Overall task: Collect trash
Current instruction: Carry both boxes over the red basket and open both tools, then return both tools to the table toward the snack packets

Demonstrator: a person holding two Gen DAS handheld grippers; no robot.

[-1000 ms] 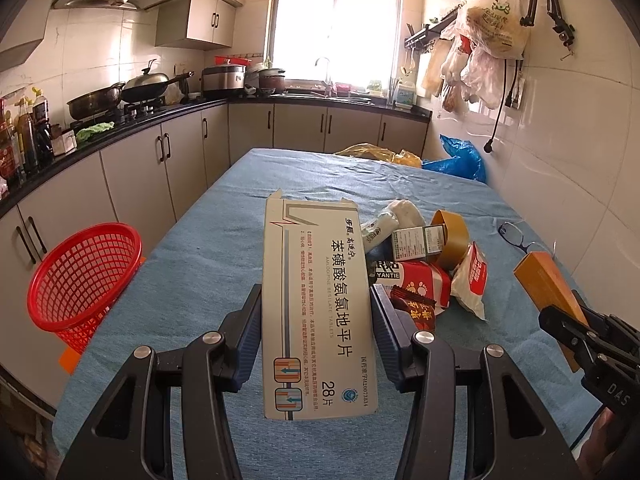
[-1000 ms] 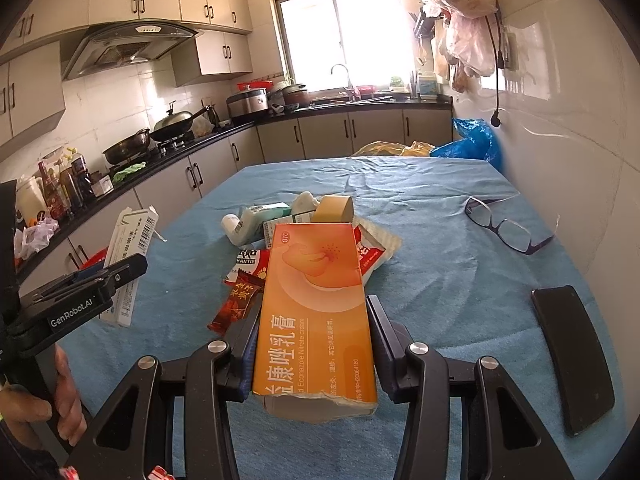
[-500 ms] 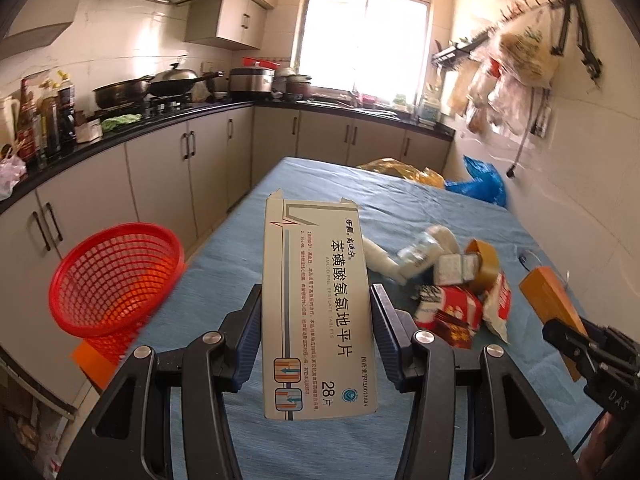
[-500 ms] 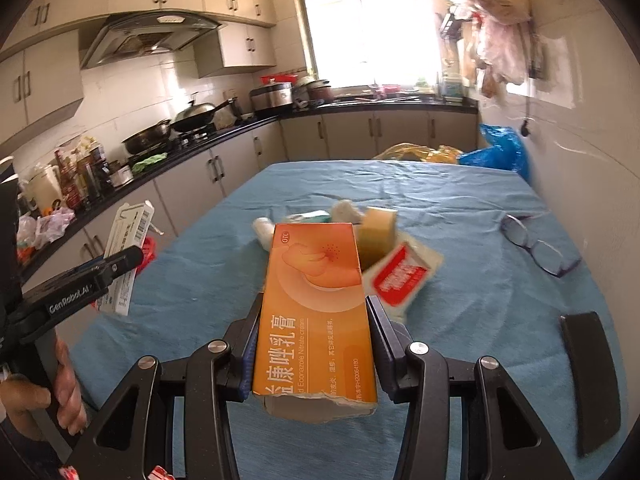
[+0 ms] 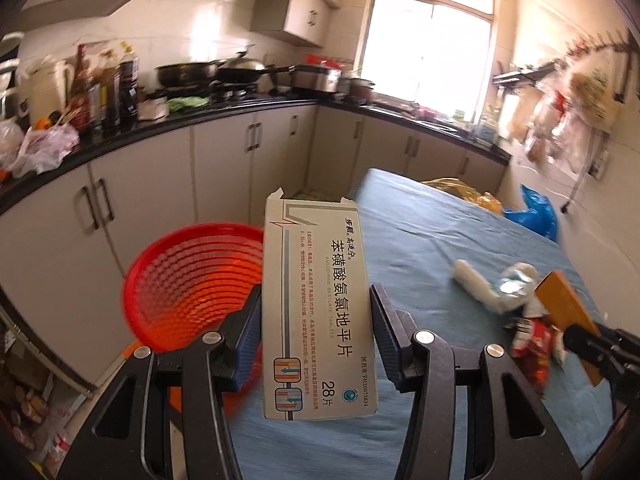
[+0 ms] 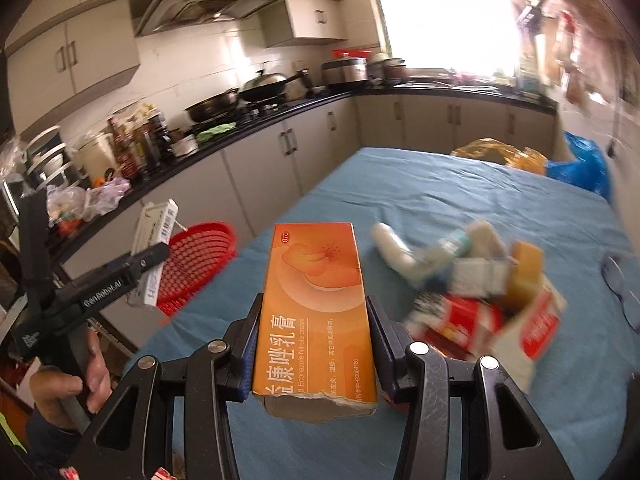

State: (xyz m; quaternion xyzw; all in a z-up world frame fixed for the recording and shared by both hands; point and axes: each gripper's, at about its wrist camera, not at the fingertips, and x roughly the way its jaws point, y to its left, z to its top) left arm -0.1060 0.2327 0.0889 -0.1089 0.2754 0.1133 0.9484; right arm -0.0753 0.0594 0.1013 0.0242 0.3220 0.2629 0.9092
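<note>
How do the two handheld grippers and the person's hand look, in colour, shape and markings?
Both the left gripper and the right gripper are matte black frames with triangular cut-outs, silver round bolts and blue ribbed pads. White "GenRobot.AI" lettering marks the left one's side. A bare hand with a dark sleeve grips its handle.

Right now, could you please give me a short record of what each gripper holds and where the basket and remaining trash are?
left gripper: shut on white box
right gripper: shut on orange box
basket: red, beside the table's left edge, partly behind the white box in the left view
table: covered with blue cloth
remaining trash: pile of packets and a tube on the cloth, blurred
glasses: on the cloth, right of the pile
</note>
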